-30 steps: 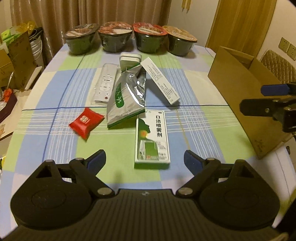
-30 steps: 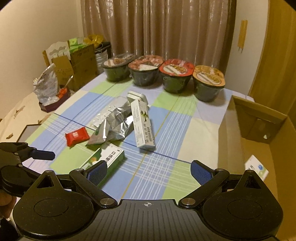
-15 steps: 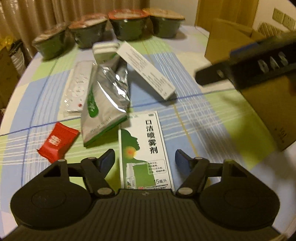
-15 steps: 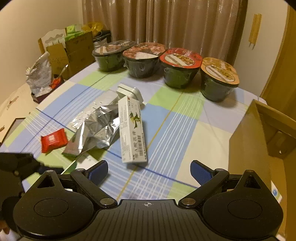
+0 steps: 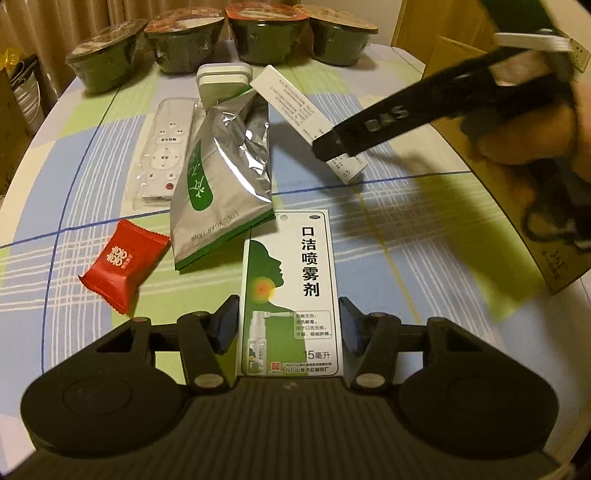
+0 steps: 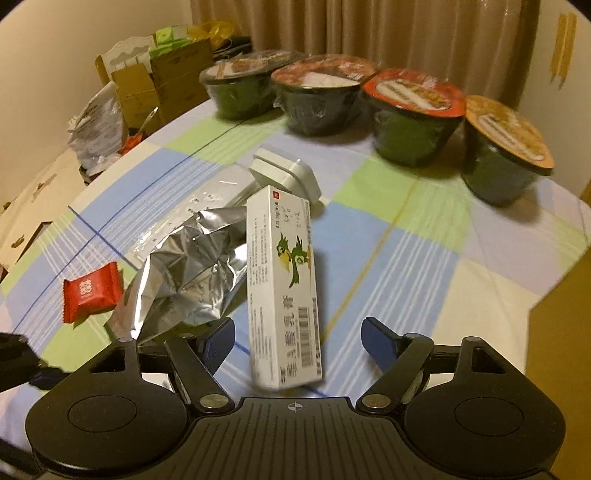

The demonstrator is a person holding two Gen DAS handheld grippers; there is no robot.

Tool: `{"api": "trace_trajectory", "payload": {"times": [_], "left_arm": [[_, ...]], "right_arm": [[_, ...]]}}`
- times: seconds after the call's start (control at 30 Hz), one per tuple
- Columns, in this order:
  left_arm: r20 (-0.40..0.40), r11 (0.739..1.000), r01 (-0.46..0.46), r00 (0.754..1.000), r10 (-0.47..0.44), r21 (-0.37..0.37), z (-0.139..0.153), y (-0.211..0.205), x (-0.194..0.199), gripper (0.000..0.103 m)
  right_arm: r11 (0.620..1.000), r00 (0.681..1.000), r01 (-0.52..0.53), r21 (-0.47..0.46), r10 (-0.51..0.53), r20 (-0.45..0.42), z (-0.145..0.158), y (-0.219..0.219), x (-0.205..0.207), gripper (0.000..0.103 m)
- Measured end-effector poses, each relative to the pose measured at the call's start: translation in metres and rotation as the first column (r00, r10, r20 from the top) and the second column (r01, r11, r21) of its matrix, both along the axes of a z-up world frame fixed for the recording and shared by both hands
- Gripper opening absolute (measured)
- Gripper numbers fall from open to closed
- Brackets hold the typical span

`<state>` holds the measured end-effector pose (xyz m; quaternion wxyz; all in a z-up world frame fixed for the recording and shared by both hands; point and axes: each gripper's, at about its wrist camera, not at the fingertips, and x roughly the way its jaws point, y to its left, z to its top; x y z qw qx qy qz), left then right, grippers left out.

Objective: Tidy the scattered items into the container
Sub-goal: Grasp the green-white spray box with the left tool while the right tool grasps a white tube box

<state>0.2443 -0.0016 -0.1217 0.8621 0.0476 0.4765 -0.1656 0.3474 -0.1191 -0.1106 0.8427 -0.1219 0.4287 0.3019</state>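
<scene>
Straddling the green-and-white spray box (image 5: 291, 295), the left claw (image 5: 288, 328) is open, its pads just beside the box's long sides. That box lies flat on the surface (image 5: 388, 258), long axis pointing away. The right claw (image 6: 297, 341), also open and empty, brackets a tilted white box (image 6: 282, 288).

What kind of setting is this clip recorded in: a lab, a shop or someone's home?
Most likely a home, perhaps a dining room. A checked tablecloth covers the table, floor-length curtains hang behind it, and four sealed instant noodle bowls stand in a row beside a TV-style remote and household clutter.
</scene>
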Motion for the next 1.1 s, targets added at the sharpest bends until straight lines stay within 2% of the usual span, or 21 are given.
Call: {"api": "trace_trajectory", "payload": {"times": [0.13,0.2,0.27,0.4,0.47,0.57,0.77,0.93,1.0,1.1], "left_arm": [[-0.005,1.000,-0.003,1.000,0.003,-0.019,0.000,0.002,0.001,0.051],[-0.004,1.000,-0.001,1.000,0.001,-0.020,0.000,0.001,0.001,0.051],[-0.003,1.000,0.002,1.000,-0.002,-0.022,0.000,0.001,0.002,0.051],[-0.008,0.999,0.007,1.000,-0.007,-0.031,0.001,0.000,0.003,0.051],[-0.011,0.999,0.018,1.000,-0.018,-0.041,0.002,-0.002,0.002,0.051],[-0.016,0.998,0.044,0.999,-0.044,-0.048,0.003,-0.006,0.000,0.051],[-0.022,0.995,0.089,0.996,-0.090,-0.045,0.005,-0.014,-0.006,0.051],[-0.020,0.995,0.097,0.995,-0.098,-0.032,0.004,-0.018,-0.008,0.051],[-0.012,0.995,0.096,0.995,-0.097,-0.030,0.004,-0.020,-0.007,0.052],[-0.006,0.996,0.091,0.996,-0.091,-0.023,0.004,-0.024,-0.003,0.052]], "right_arm": [[1.000,0.999,-0.012,0.024,0.013,-0.038,-0.011,0.002,0.014,0.082],[0.999,0.998,-0.019,0.035,0.021,-0.067,-0.016,0.002,0.019,0.051],[0.999,0.995,-0.009,0.043,0.013,-0.095,-0.018,0.001,0.021,0.046],[0.999,0.995,0.035,0.014,-0.034,-0.097,-0.010,-0.007,0.007,0.043],[0.998,0.993,0.067,-0.019,-0.069,-0.094,-0.003,-0.014,-0.008,0.029],[0.992,0.986,0.111,-0.055,-0.117,-0.116,0.005,-0.030,-0.038,0.029],[0.989,0.978,0.135,-0.062,-0.143,-0.150,0.006,-0.055,-0.101,0.029],[0.985,0.981,0.156,-0.075,-0.163,-0.108,0.006,-0.061,-0.122,0.031],[0.984,0.981,0.162,-0.079,-0.169,-0.098,0.004,-0.059,-0.120,0.058],[0.985,0.987,0.150,-0.089,-0.155,-0.054,0.005,-0.055,-0.121,0.059]]}}
